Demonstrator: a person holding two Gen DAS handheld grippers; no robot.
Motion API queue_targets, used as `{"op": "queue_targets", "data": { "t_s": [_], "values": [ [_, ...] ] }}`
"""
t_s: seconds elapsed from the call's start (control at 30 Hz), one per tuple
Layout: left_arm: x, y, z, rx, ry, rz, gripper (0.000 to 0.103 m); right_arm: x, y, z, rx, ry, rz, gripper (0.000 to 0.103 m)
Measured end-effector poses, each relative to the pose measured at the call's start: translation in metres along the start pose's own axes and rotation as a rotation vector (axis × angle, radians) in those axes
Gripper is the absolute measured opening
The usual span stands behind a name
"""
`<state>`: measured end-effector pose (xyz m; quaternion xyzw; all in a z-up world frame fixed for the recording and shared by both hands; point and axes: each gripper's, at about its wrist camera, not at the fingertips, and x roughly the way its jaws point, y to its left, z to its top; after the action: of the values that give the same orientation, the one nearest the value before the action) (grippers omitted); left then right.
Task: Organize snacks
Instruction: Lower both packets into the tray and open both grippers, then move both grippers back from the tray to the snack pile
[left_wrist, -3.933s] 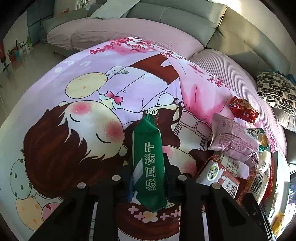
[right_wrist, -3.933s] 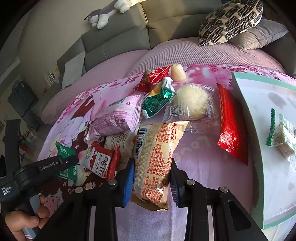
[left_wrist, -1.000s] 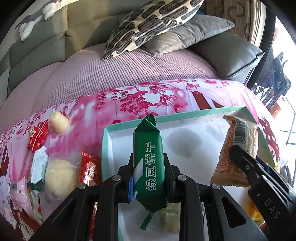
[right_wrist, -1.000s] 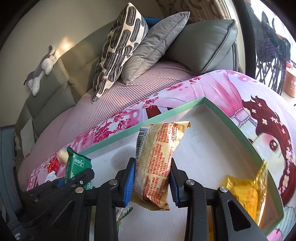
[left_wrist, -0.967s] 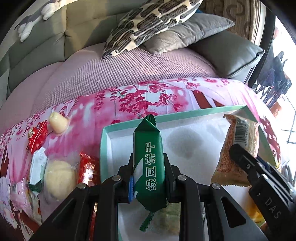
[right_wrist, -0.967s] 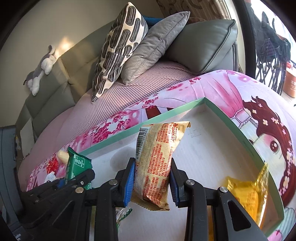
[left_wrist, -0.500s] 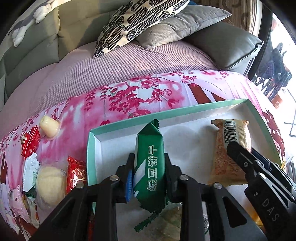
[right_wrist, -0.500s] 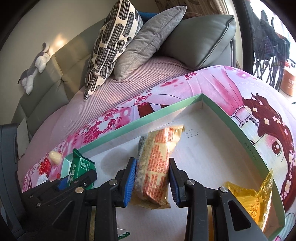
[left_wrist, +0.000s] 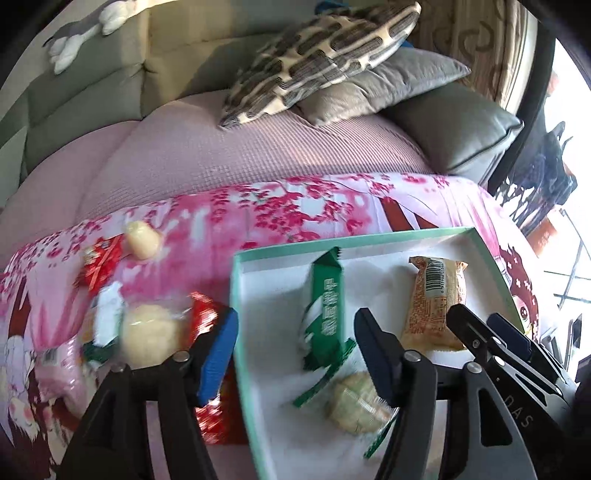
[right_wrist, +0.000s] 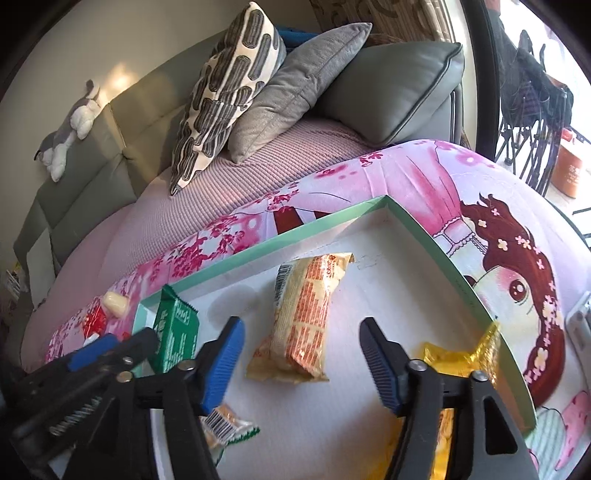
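Both tools just opened, green packet (left_wrist: 325, 314) released between left tool (left_wrist: 295, 350)

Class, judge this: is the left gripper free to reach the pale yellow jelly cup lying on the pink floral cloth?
Probably yes. The left gripper is open and empty, and the jelly cup lies uncovered outside the green-rimmed tray.

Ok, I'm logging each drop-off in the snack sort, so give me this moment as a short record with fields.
left tongs: open, jaws just opened, nothing gripped
right tongs: open, jaws just opened, nothing gripped
green biscuit packet: lying in tray
orange-print snack pack: lying in tray
tray: green-rimmed, white inside, also holds a yellow packet
outside tray: red packets and a round bun on the pink cloth
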<state>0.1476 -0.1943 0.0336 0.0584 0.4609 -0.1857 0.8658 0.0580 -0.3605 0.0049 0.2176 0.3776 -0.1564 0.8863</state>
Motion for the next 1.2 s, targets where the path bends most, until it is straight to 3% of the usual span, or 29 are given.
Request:
{"op": "queue_targets", "data": {
  "t_s": [0.07,0.3,0.37,0.6,0.73,1.2],
  "values": [
    [-0.008,0.010,-0.005,-0.025,-0.011,0.018,0.079,-0.005,0.003,-0.003,-0.015,0.000,-0.007,0.078],
    [-0.034,0.054,-0.031,-0.095,-0.040,0.068,0.081,-0.015,0.016,-0.016,-0.054,-0.004,0.001,0.103],
    [-0.040,0.067,-0.038,-0.117,-0.052,0.086,0.086,-0.017,0.024,-0.019,-0.076,-0.006,-0.003,0.103],
    [-0.057,0.111,-0.057,-0.196,-0.083,0.116,0.088,-0.026,0.050,-0.026,-0.122,-0.043,0.025,0.103],
    [-0.063,0.134,-0.066,-0.235,-0.104,0.134,0.099,-0.030,0.068,-0.031,-0.147,-0.055,0.059,0.103],
    [-0.077,0.225,-0.095,-0.441,-0.142,0.171,0.099,-0.025,0.165,-0.065,-0.342,-0.005,0.155,0.103]
  ]
}}
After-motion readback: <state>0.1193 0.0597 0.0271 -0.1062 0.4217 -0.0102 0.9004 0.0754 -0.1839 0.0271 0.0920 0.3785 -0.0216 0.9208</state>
